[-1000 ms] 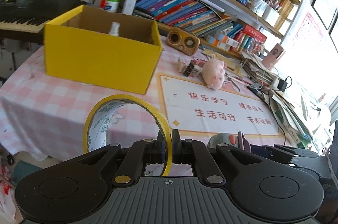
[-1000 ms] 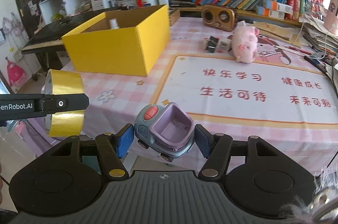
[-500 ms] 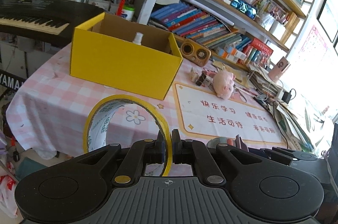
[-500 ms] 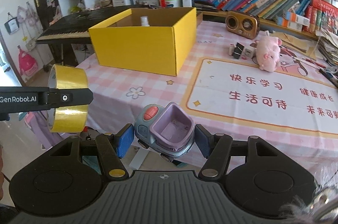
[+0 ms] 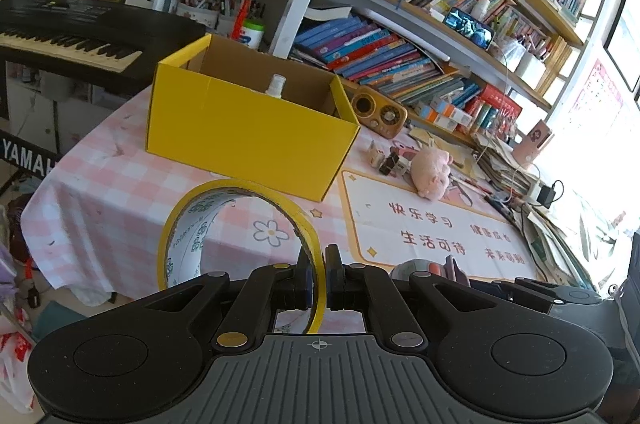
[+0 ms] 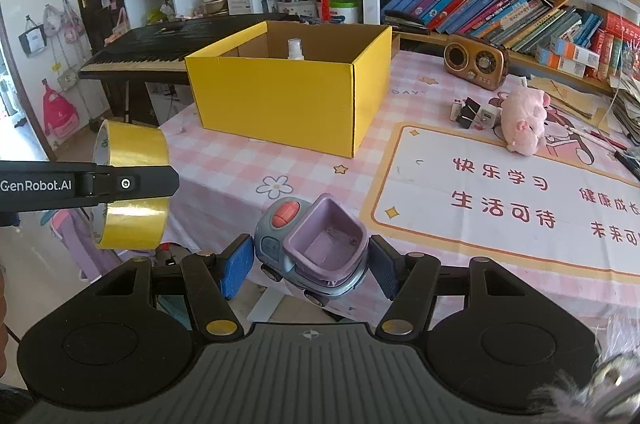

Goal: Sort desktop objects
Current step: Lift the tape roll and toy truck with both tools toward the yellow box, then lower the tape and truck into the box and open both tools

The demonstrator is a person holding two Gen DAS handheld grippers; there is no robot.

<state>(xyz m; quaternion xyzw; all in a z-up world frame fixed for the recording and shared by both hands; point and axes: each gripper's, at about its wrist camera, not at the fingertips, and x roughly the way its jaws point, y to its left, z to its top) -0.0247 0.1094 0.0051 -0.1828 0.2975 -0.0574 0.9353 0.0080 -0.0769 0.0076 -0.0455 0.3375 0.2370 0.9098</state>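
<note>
My left gripper [image 5: 318,274] is shut on the rim of a yellow tape roll [image 5: 188,224], held in the air in front of the table edge; the roll also shows in the right wrist view [image 6: 132,183]. My right gripper [image 6: 312,260] is shut on a small toy truck [image 6: 316,248] with a grey-blue cab and purple bin, held off the near table edge. An open yellow cardboard box [image 5: 248,135] stands on the pink checked tablecloth [image 5: 100,191], well ahead of both grippers, and also shows in the right wrist view [image 6: 288,103]. A white spray bottle [image 6: 295,49] stands inside it.
A pink plush pig [image 6: 522,117], small black and white blocks [image 6: 472,113] and a brown radio [image 6: 474,61] lie right of the box. A white printed mat [image 6: 500,195] covers the table's right half. A keyboard piano [image 5: 60,35] and bookshelves [image 5: 400,55] stand behind.
Both grippers have pulled back from the table and risen with their loads, so the box and table look farther off. Both grips are unchanged.
</note>
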